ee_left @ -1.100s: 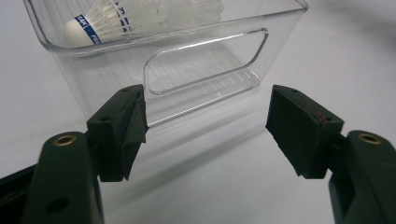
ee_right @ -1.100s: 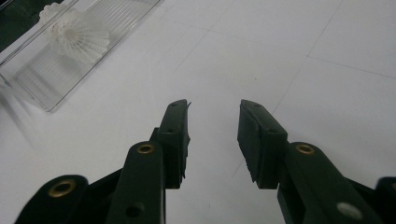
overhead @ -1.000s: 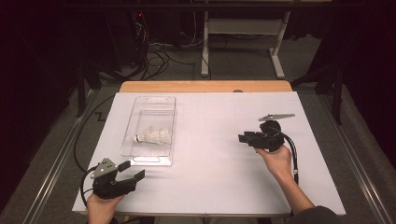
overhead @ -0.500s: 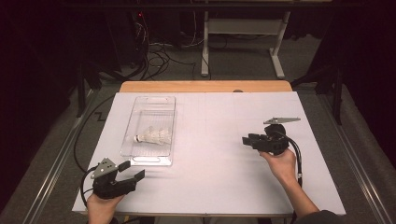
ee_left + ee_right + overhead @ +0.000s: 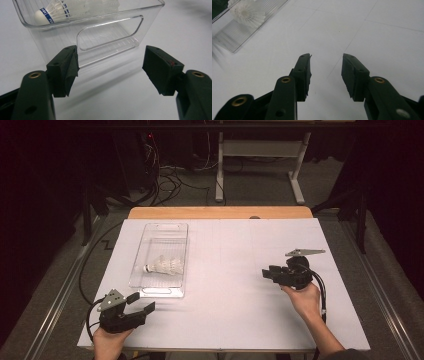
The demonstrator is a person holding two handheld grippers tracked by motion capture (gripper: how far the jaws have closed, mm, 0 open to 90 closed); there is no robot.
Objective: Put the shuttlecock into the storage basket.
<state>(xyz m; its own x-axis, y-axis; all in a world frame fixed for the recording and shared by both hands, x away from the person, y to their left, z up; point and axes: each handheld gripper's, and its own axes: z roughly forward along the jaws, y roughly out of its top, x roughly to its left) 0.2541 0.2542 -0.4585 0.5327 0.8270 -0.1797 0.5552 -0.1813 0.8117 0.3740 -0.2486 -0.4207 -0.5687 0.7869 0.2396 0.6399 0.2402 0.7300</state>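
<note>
A white shuttlecock (image 5: 162, 266) lies on its side in a clear plastic bin (image 5: 150, 290) on the left part of the white table. My left gripper (image 5: 142, 302) rests near the front left corner, just in front of the bin. Its jaws stand wide open around nothing, facing the bin's handle wall (image 5: 110, 32), and the shuttlecock (image 5: 57, 8) lies beyond. My right gripper (image 5: 269, 272) hovers over the right side of the table and points left toward the bin. Its jaws have just been opening, and only bare table lies under the right gripper (image 5: 326, 66).
The white table top (image 5: 230, 310) ends at a wooden strip (image 5: 220, 212) at the back. Behind it are a desk frame (image 5: 260, 155) and loose cables (image 5: 165, 175) on the floor. Metal rails run along both sides of the table.
My right gripper has drifted a little toward the near right of the table. The left gripper, the bin and the shuttlecock have not moved.
</note>
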